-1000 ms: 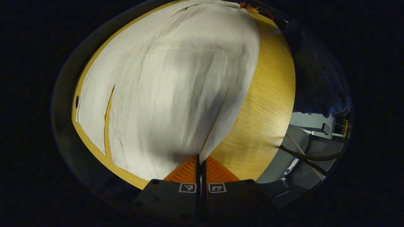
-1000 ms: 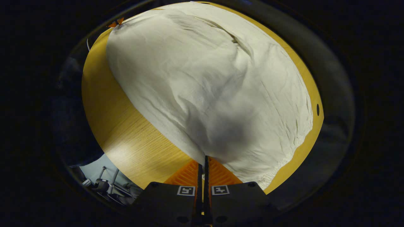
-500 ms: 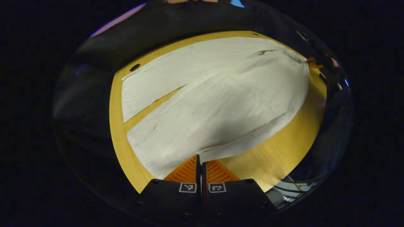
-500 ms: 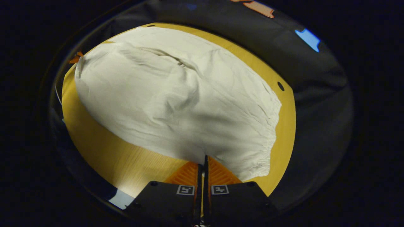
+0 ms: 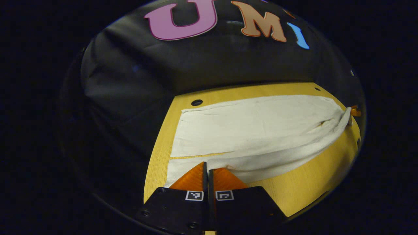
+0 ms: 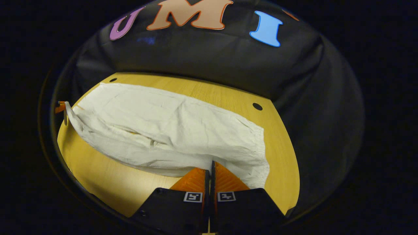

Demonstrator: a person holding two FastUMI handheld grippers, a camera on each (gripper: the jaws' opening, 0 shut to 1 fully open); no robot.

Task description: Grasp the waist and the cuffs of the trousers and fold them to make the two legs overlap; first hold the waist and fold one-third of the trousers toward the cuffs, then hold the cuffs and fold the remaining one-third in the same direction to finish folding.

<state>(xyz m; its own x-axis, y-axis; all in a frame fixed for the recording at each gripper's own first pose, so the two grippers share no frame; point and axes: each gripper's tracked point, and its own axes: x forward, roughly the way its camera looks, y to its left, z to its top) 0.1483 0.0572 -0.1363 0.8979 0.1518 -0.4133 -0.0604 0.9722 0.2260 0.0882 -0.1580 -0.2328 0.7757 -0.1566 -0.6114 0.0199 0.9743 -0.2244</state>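
Observation:
Cream trousers (image 5: 254, 127) lie lengthwise across a wooden table (image 5: 303, 186). In the left gripper view, my left gripper (image 5: 207, 164) is shut on the near leg's cuff edge, and the far leg lies flat beyond a thin gap. At the cloth's far right end a bit of the right gripper (image 5: 355, 111) holds the waist. In the right gripper view, my right gripper (image 6: 211, 163) is shut on the near corner of the gathered waist of the trousers (image 6: 169, 124). The near edge is raised and rolled toward the far side. The left gripper (image 6: 60, 107) shows at the far left end.
The table (image 6: 107, 182) has small round holes near its far corners: a hole (image 5: 197, 102) by the cuffs and a hole (image 6: 257, 106) by the waist. The booth's black cloth wall rises right behind the table's far edge. Bare wood lies along the near side.
Both grippers have dropped low and swung from looking down to looking level. They carried the near edge of the trousers toward the far side. The cloth now lies flatter and narrower.

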